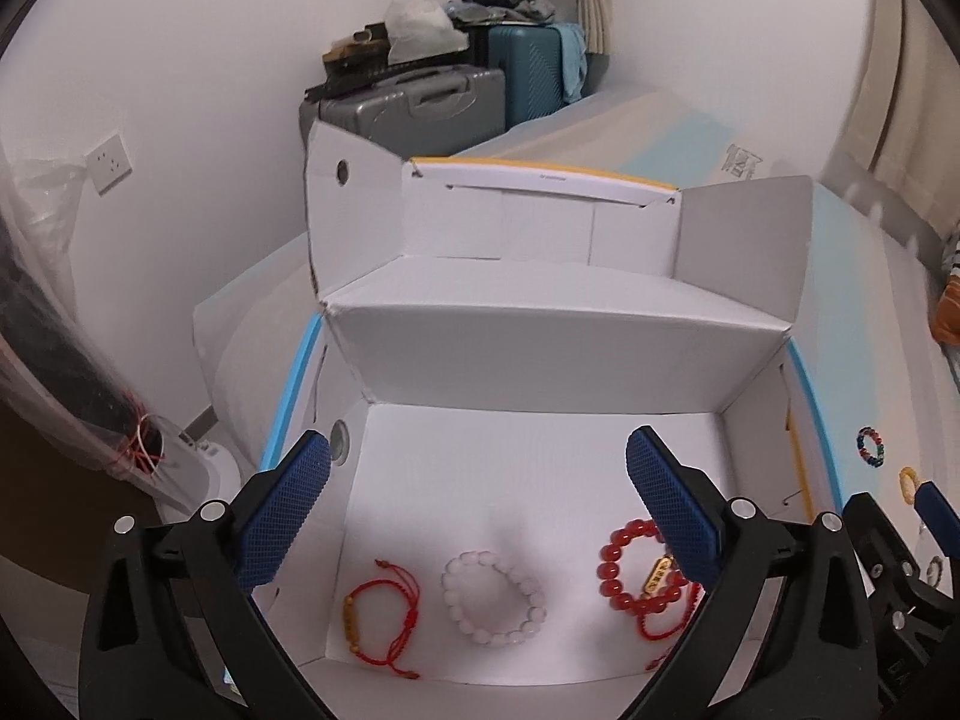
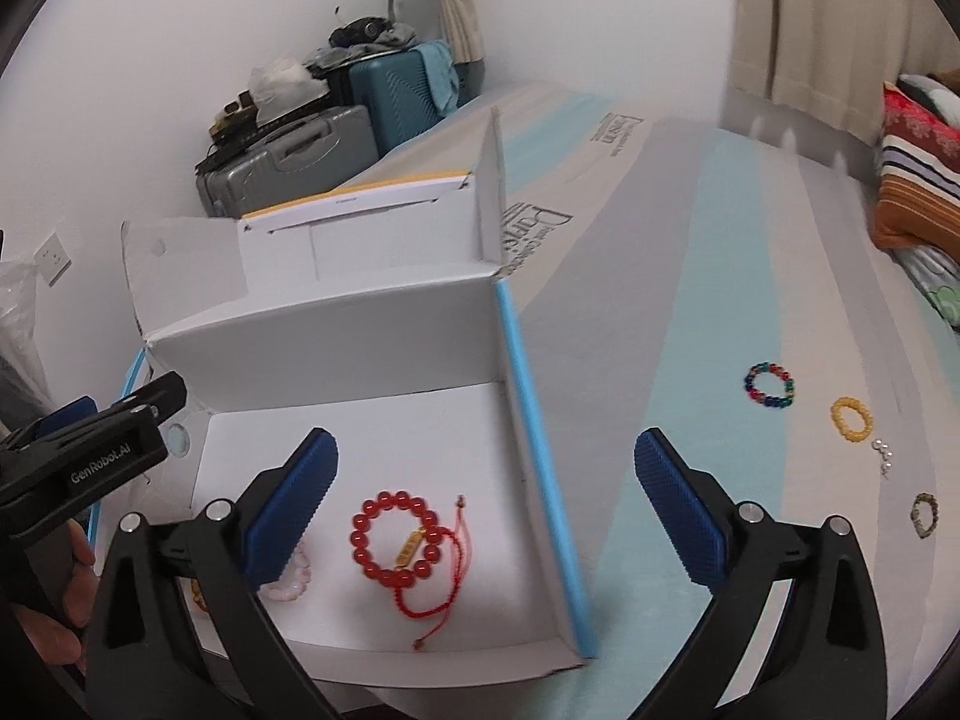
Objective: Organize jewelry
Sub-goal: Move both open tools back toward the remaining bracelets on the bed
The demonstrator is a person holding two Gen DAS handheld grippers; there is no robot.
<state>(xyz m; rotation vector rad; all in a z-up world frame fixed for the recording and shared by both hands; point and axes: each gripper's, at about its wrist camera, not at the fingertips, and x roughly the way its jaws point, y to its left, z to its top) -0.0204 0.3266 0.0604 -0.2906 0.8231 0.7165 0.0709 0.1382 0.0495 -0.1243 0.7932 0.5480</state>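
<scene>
Striped bed, white box below both tools, left tool and right tool angled down, spread wide, empty.

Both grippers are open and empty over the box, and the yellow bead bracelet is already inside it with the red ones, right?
Not quite. The yellow bead bracelet lies on the bedsheet outside the box, as the right wrist view shows. The left gripper and right gripper are open and empty.

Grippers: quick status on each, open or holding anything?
Left gripper: open, empty, over the box.
Right gripper: open, empty, over the box's right wall.
</scene>
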